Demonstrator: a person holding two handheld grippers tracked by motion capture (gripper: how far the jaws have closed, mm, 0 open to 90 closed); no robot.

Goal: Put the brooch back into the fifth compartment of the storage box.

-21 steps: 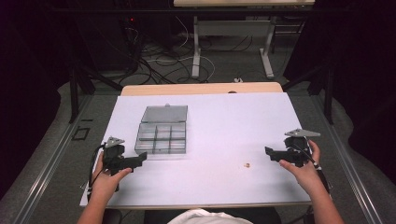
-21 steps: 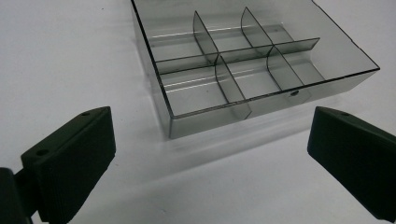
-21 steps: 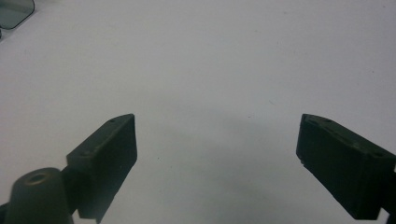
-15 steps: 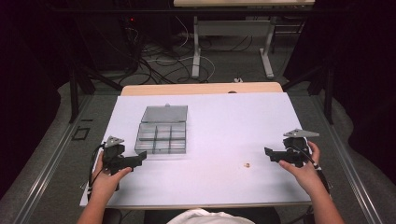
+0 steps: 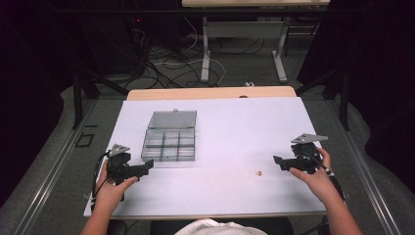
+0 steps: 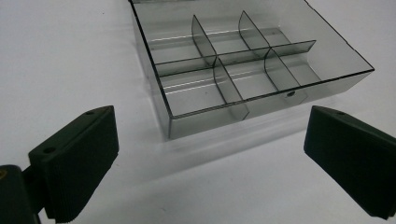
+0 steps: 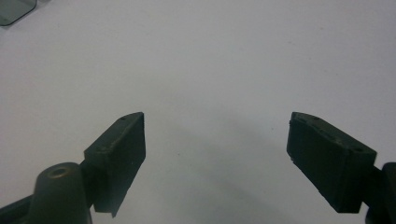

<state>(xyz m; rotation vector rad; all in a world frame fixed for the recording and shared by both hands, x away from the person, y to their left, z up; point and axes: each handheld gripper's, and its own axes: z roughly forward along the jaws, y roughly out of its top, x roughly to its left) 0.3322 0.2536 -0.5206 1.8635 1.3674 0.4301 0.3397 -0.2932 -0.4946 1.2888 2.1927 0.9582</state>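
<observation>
Seen from the high view: a white table across the middle of the frame, with a wooden edge strip along its far side. Left of centre on it, a clear grey compartment box with its lid laid open toward the top of the frame. In the left gripper view, the same box in the upper middle, split by thin dividers into small cells, all looking bare as far as can be told. At lower left of the high view, the left gripper held in the left hand, low over the table, tip just beside the near left corner of the box but apart from it; jaws spread wide in the left gripper view, nothing between them except white table. At right of the high view, the right gripper held in the right hand, pointing toward the centre of the frame; jaws also wide apart in the right gripper view, bare table between them, and a corner of the box at the upper left of that frame. Between the two grippers, nearer to the right one, a tiny tan object lying alone on the table, too small to identify.
</observation>
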